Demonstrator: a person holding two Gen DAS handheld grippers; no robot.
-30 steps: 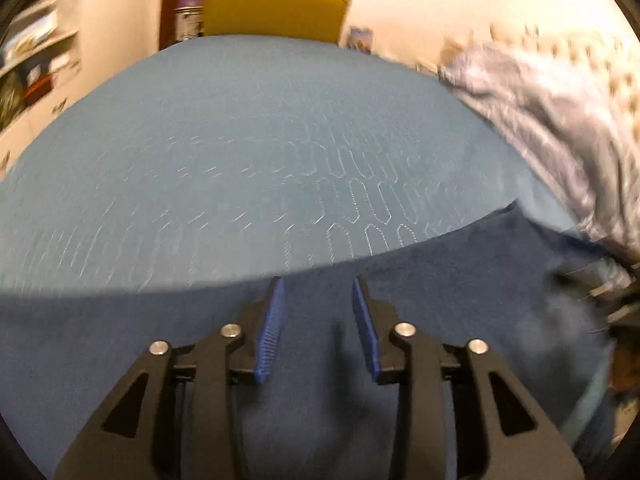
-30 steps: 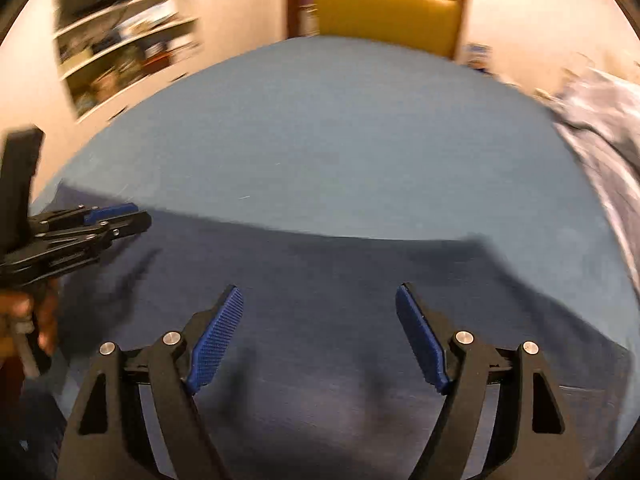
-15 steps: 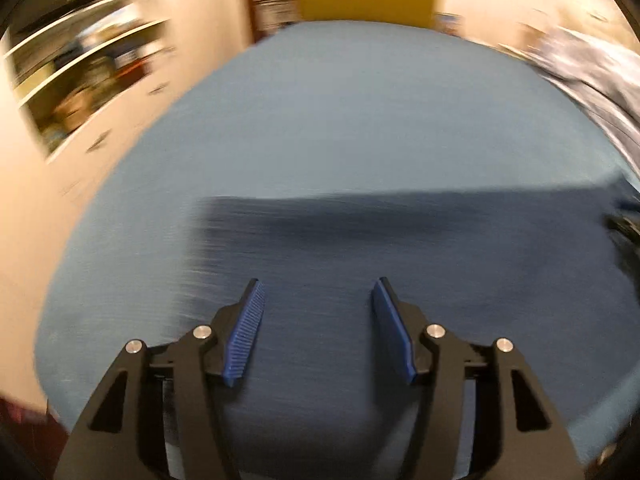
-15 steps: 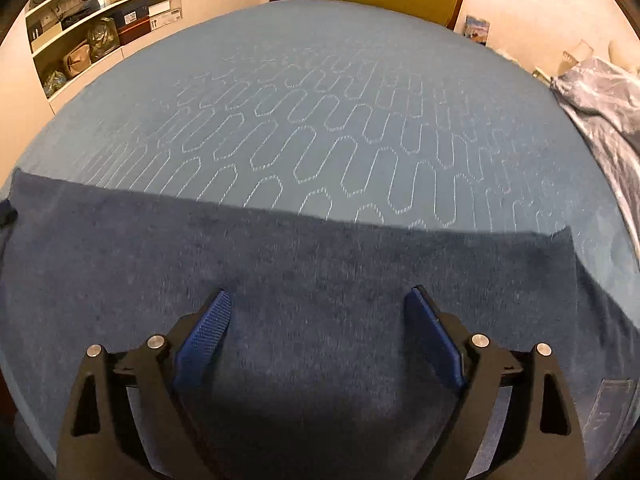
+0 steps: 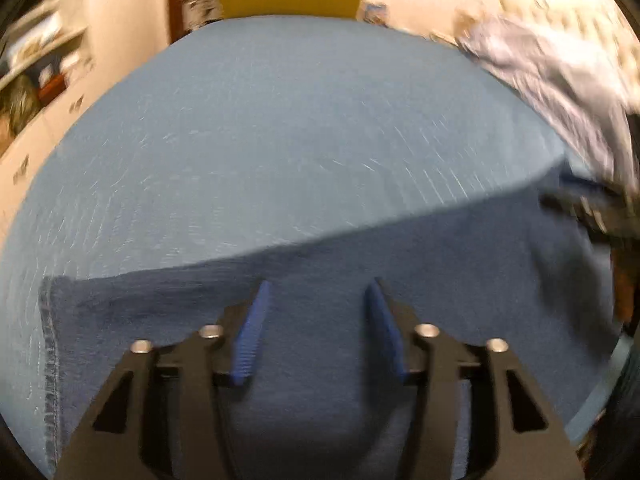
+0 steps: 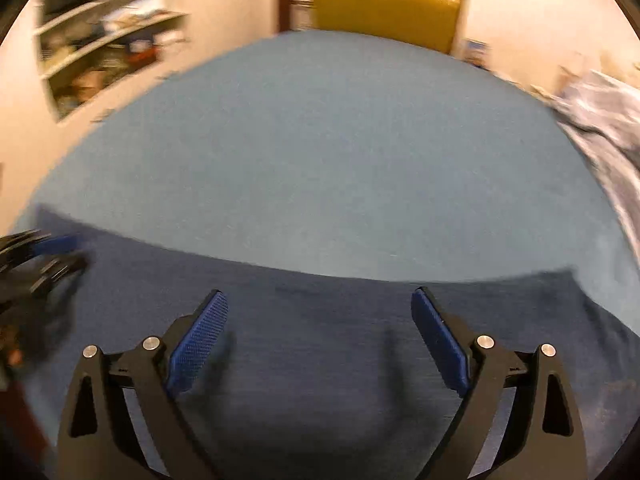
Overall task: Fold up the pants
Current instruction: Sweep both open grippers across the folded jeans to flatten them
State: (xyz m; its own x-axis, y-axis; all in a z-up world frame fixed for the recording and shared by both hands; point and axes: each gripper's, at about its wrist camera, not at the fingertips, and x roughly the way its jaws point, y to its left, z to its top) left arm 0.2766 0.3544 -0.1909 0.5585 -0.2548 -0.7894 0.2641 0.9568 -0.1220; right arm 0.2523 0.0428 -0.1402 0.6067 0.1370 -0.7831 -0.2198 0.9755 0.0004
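Note:
Dark blue pants lie flat along the near part of a light blue quilted bed, their stitched hem at the left edge of the left wrist view. My left gripper hovers over the fabric, open, nothing between its blue pads. In the right wrist view the same pants stretch across the lower half. My right gripper is wide open above them and holds nothing. The left gripper shows blurred at the left edge there; the right gripper appears blurred at the right edge of the left wrist view.
A crumpled pale grey cloth lies on the bed's right side. A yellow chair stands past the far edge. Shelves with clutter line the wall on the left.
Both cameras have swung with heavy blur. The left gripper's view turned back towards the right, showing the hem at left. The right gripper stays open over the pants, slightly wider.

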